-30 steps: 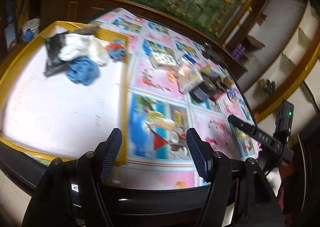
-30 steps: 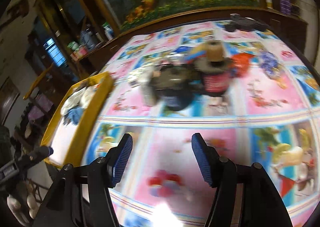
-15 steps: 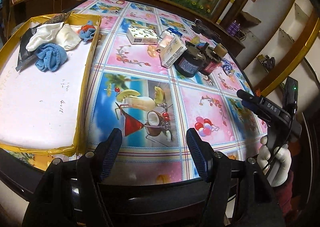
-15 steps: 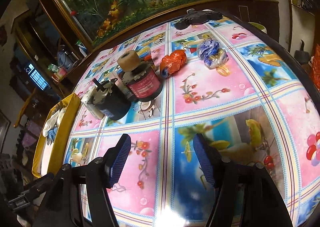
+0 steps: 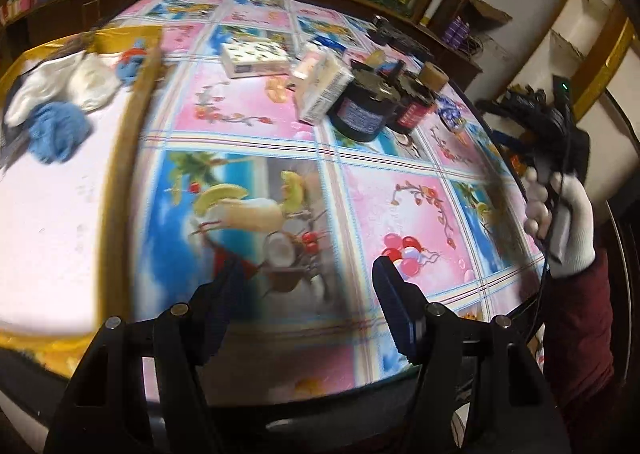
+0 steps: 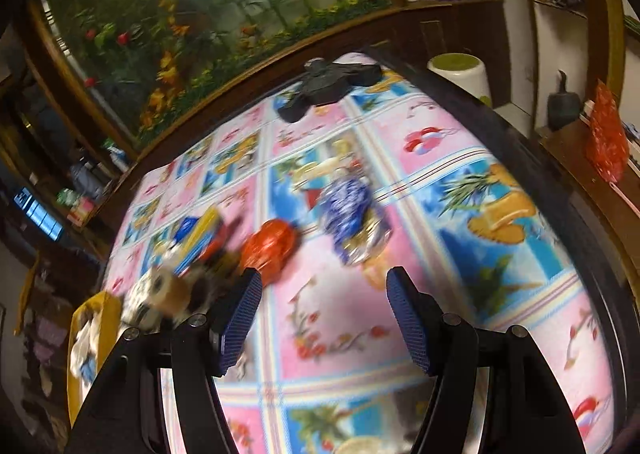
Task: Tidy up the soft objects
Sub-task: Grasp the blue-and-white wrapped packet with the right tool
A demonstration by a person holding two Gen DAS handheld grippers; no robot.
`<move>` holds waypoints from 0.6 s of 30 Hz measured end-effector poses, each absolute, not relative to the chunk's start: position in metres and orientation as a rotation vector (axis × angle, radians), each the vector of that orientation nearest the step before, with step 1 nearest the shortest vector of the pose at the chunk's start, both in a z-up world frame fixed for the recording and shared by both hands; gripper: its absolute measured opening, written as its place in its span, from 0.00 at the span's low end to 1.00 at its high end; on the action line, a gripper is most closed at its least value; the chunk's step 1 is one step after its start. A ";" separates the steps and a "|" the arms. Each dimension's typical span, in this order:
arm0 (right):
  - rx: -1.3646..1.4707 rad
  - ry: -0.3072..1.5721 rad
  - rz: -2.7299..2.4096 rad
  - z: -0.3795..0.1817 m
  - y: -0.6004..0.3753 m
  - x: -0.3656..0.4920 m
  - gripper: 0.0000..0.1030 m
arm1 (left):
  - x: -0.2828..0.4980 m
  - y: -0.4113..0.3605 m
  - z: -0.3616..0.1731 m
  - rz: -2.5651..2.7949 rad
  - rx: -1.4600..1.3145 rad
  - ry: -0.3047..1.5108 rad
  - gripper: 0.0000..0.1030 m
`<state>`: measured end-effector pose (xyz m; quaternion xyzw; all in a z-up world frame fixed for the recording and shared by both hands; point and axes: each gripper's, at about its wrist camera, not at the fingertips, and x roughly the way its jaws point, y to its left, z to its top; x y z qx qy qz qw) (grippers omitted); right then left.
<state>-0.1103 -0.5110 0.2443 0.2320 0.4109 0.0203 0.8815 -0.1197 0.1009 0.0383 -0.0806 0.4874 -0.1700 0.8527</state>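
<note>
From the left wrist camera, the left gripper hangs over the near edge of the table, which wears a glossy cloth of pink and blue picture squares. Its fingers stand roughly half apart with nothing between them, only the printed cloth beyond. Far off to the left of the left finger lies a white tray with a gold rim. At its far end are the soft things: a blue knitted cloth, a white cloth touching it just behind, and a small blue and red piece against the rim. Ahead of the fingers and a little right stand a patterned box, a tilted carton, a dark round tin and a red-labelled jar, close together. Far right of the right finger, a white-gloved hand with a dark red sleeve holds the other gripper's handle at the table edge.

From the right wrist camera, much blurred, the right gripper is also about half open and empty. Just beyond the left finger lies an orange crinkled bundle. A blue and white crinkled bundle sits further ahead between the fingers' lines, apart from the orange one. Left of the left finger a smeared cluster of jars and boxes shows, and past it the tray corner. A black object rests at the table's far edge.
</note>
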 end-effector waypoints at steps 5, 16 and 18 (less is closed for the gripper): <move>0.490 0.898 -0.006 0.223 -0.496 -0.056 0.63 | -0.084 0.075 0.030 -0.372 -0.144 1.073 0.64; 0.382 0.884 -0.001 0.202 -0.470 -0.026 0.42 | -0.058 0.058 0.020 -0.408 -0.150 1.040 1.00; 0.378 0.881 0.012 0.201 -0.471 -0.026 0.36 | -0.060 0.057 0.020 -0.409 -0.141 1.006 1.00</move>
